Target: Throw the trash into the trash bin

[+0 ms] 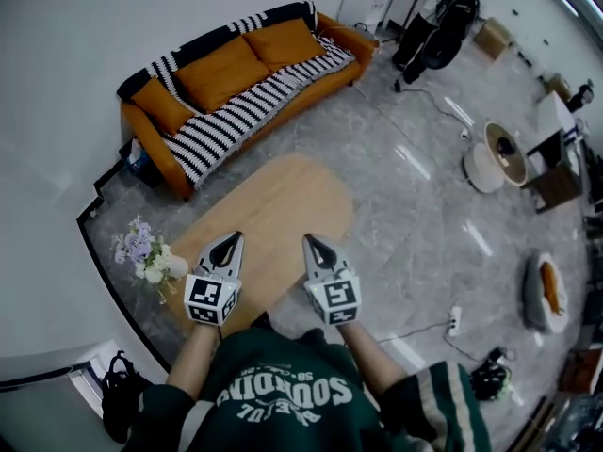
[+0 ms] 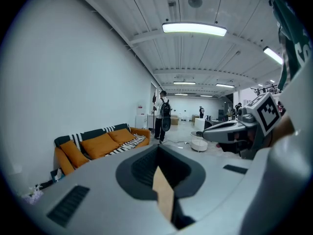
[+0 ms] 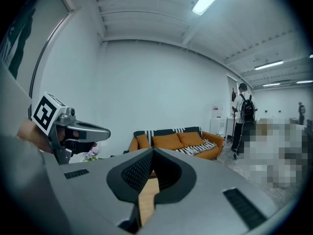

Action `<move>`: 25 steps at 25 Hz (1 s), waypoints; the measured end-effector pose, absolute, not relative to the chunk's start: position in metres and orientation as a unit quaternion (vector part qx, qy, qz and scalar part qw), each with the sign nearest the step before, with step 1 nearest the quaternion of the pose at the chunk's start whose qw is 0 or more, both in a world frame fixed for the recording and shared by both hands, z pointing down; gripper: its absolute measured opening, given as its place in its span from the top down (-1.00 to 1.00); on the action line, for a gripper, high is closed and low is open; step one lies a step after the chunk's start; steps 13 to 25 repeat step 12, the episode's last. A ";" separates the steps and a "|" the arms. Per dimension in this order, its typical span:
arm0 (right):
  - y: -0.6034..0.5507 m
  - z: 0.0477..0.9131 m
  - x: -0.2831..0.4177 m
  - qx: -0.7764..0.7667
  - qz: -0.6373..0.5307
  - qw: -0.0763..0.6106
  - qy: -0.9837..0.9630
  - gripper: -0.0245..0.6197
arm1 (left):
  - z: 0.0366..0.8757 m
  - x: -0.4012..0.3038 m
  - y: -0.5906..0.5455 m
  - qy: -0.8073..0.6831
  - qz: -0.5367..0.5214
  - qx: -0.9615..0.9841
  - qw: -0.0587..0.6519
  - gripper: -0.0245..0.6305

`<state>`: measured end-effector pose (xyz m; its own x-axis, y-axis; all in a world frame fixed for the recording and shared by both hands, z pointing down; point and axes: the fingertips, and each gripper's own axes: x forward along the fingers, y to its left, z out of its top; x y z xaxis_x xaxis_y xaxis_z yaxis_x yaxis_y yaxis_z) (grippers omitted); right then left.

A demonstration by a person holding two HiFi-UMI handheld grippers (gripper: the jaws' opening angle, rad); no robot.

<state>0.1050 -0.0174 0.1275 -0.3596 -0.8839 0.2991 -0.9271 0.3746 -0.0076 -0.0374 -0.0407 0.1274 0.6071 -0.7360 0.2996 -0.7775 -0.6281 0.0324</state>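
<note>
Claws are both pinching shut on nothing: the left gripper (image 1: 236, 236) and right gripper (image 1: 307, 238) are hovering side by side over the wooden table (image 1: 283, 201). I am seeing no trash anywhere, so I am not telling where it is lying or pointing. Looking around slowly is helping most.

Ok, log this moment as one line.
left gripper: shut, empty | right gripper: shut, empty | both held over wooden table
</note>
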 end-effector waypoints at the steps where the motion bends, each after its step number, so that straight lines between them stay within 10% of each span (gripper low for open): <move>1: -0.017 0.127 0.104 0.552 0.086 0.124 -0.820 0.93 | 0.127 -0.038 -0.040 -0.424 0.130 0.893 0.079 0.93; 25: -0.016 0.124 0.098 0.557 0.085 0.117 -0.818 0.93 | 0.130 -0.049 -0.034 -0.426 0.126 0.893 0.075 0.93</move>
